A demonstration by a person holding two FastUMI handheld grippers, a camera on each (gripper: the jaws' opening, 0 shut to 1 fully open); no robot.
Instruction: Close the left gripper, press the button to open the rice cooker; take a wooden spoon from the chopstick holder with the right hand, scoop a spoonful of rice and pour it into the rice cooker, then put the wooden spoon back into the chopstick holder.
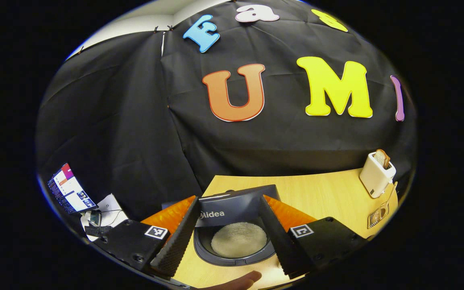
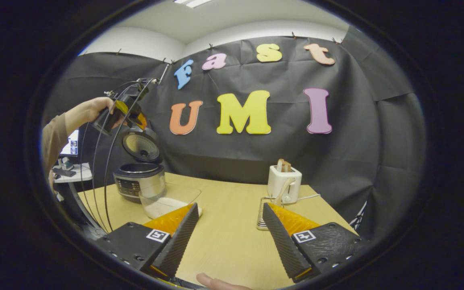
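My left gripper (image 1: 226, 241) is spread wide, nothing between the fingers, hanging right over the rice cooker (image 1: 236, 225) with its lid up and rice (image 1: 239, 239) showing in the pot. My right gripper (image 2: 228, 237) is wide apart too, empty, low over the table (image 2: 224, 241). Rice cooker at ten o'clock there, glass rice bowl (image 2: 167, 201) beside it, toaster (image 2: 284, 183) at one o'clock. Chopstick holder (image 2: 262, 215) stands just ahead.

Left tongs (image 1: 228, 237): two wedge-shaped ribbed fingers (image 1: 177, 237) on black blocks, each with a square coded marker and recessed screws. Right tongs (image 2: 228, 237): same build. Black cables (image 2: 107, 161) loop from the far unit. Sleeve (image 2: 52, 139): brown, long.
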